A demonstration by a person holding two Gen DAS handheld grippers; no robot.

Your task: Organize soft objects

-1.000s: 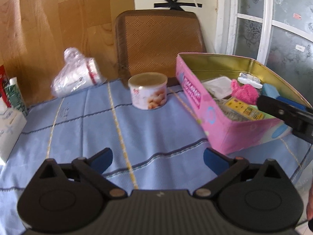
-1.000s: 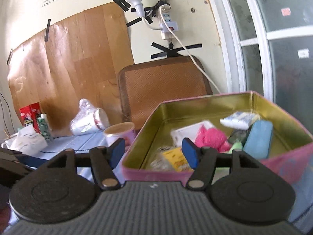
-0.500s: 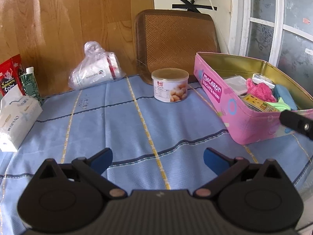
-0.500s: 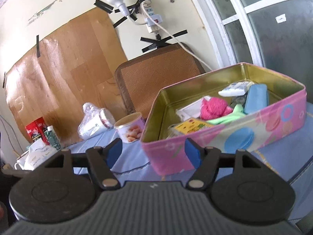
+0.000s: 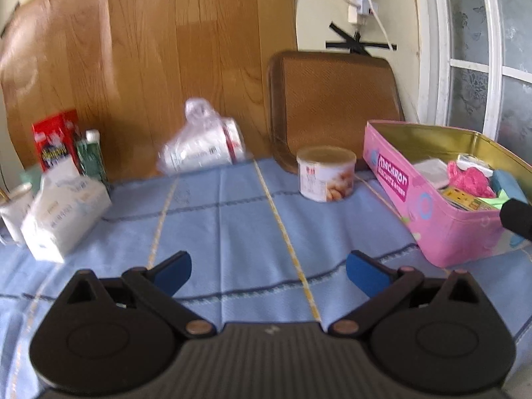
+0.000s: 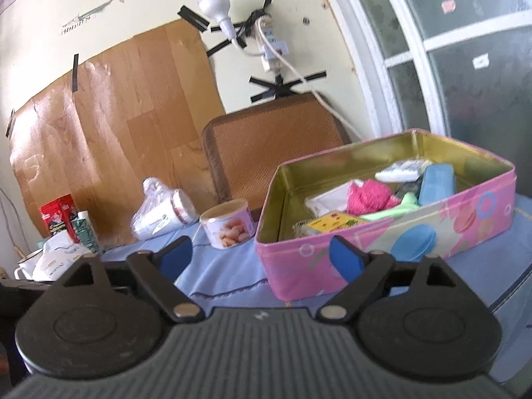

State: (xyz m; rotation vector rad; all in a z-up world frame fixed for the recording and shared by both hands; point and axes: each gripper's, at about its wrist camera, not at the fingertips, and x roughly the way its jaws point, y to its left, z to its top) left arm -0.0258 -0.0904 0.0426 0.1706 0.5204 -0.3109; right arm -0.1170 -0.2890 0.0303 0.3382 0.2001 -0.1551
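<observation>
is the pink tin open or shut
Open: the pink tin has no lid on, and its gold inside and the pink cloth in it show.

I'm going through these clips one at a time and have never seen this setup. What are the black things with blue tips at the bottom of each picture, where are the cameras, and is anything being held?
No robot arm here: a person holds a two-finger gripper in each hand, and a fisheye camera on each one looks forward along its fingers. One picture comes from the left gripper, the other from the right gripper. The blue tips are the finger pads.

Both look across a table with a blue tablecloth. On it stand a pink tin holding soft items, including a pink knitted piece, a small round can, a bagged white container and a tissue pack.

Nothing is held. Both grippers are open and empty; the right one's jaws have just been opening.
</observation>
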